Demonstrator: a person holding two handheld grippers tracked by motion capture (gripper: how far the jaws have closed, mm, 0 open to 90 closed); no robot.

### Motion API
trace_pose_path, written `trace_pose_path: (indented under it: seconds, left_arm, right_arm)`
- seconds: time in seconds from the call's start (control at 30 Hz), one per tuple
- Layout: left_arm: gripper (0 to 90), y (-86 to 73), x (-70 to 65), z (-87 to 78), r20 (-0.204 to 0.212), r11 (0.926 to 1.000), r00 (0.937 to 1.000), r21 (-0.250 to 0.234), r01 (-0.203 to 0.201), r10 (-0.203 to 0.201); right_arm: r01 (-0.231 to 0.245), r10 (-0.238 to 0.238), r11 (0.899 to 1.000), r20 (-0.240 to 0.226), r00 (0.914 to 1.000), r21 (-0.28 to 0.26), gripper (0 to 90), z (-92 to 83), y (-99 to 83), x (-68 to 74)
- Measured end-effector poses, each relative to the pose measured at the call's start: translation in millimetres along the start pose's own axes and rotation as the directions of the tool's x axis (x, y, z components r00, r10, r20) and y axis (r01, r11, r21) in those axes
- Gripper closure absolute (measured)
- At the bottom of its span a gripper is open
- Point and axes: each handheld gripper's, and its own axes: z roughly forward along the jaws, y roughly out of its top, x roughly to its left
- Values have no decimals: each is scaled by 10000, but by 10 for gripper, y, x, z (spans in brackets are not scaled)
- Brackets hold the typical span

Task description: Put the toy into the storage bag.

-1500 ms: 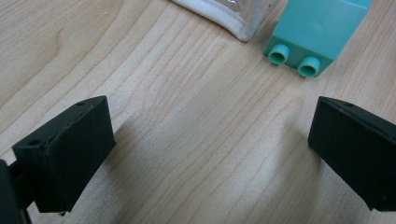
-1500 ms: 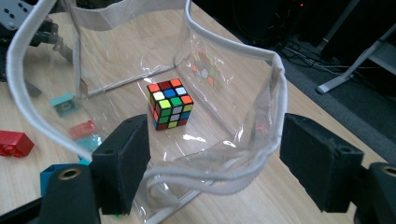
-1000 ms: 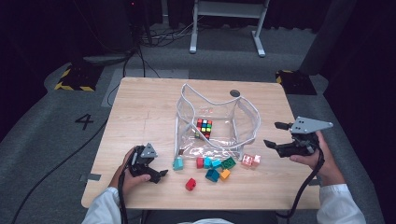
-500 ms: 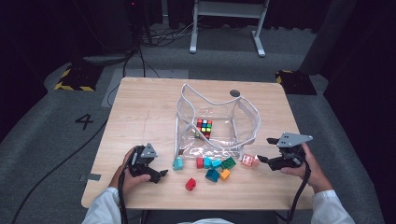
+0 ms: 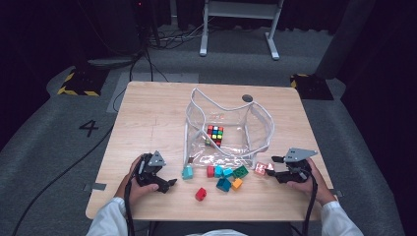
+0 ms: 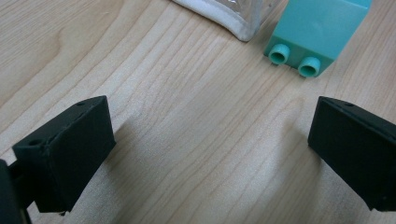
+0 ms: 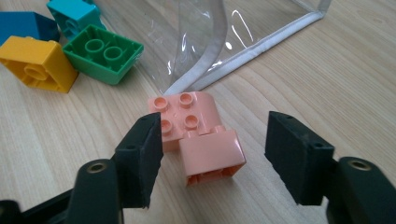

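Right gripper (image 7: 212,154) is down at the table with the pink blocks (image 7: 196,133) between its jaws. The jaws have just been closing; the left pad sits against the studded piece, but a gap shows on the other side, so no grasp yet. The pink blocks are two pale salmon pieces joined: a rounded one with four studs on top, and a smooth one lying on its side, hollow end toward the camera. Their long axis runs from the gripper toward the clear bag (image 7: 219,51), whose white-edged wall lies just beyond. The left jaw hides part of the studded piece. Near the bag's front edge lie a green block (image 7: 105,53) and a yellow block (image 7: 39,63). Left gripper (image 6: 210,154) rests released, jaws wide over bare wood, a teal block (image 6: 317,32) ahead, cut off by the frame.
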Motion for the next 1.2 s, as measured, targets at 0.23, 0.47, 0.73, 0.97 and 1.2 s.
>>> trace_pose_path:
  seconds: [0.23,0.47,0.73,0.97,1.2]
  left_arm:
    - [4,0,0,0,-2,10000,10000,-1,-1,1]
    - [4,0,0,0,-3,10000,10000,-2,-1,1]
    - [4,0,0,0,-3,10000,10000,-1,-1,1]
    - [4,0,0,0,-5,10000,10000,-3,4,-4]
    - [4,0,0,0,-3,10000,10000,-3,4,-4]
  right_arm:
    - [-176,176,9998,-144,9997,-40,444,77,-78,-49]
    - [-38,37,10000,-350,9994,-22,560,92,-124,-63]
    - [28,-27,10000,-132,9999,26,590,15,-141,-78]
    - [-168,170,9972,30,9999,-724,591,-130,-105,-121]
    - [-201,244,9877,258,9994,-1549,591,-401,70,-188]
